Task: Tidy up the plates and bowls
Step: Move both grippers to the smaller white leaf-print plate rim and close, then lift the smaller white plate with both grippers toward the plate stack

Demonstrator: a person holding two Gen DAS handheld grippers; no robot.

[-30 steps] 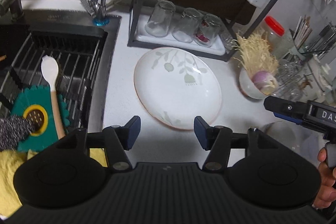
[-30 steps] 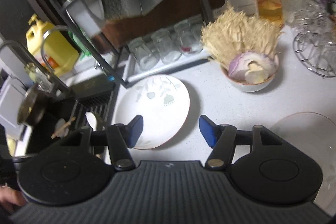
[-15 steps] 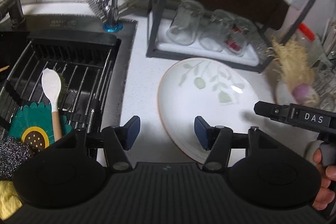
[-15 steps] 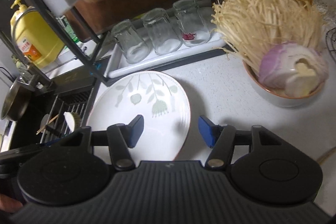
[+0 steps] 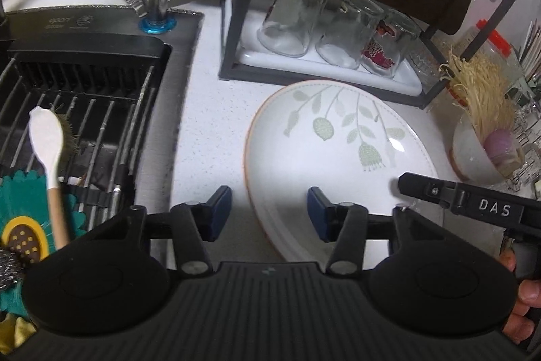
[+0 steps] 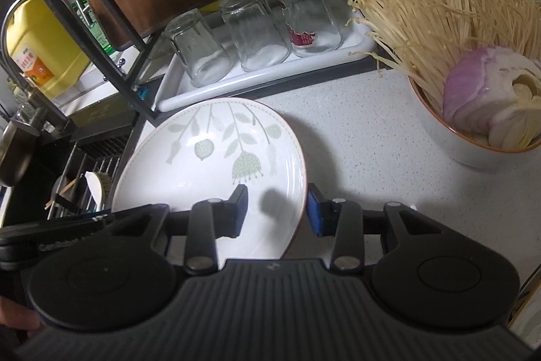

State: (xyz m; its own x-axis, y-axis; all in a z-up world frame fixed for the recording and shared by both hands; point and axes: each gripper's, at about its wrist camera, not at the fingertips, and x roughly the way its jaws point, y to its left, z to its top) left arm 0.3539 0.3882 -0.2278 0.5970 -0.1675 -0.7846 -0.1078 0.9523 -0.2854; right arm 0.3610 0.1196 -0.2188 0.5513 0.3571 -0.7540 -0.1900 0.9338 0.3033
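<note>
Round white ceramic plate with pale green leaf-and-flower print and thin brown rim [image 5: 341, 158] [image 6: 209, 164]: lies flat, face up, empty, on white speckled tabletop [image 6: 365, 137], centre of frame. White ceramic bowl with brown rim [image 6: 473, 151] [image 5: 473, 158]: upright, right of frame, filled with enoki mushrooms and cut purple onion.

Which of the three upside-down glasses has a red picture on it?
The glass at the end of the row nearest the bowl of mushrooms; the other two glasses are plain clear.

Both wrist views look steeply down, close over the plate [image 5: 338, 154] [image 6: 209, 164] from opposite rims, sharing the glasses [image 5: 334, 29] [image 6: 253, 29] beyond.
</note>
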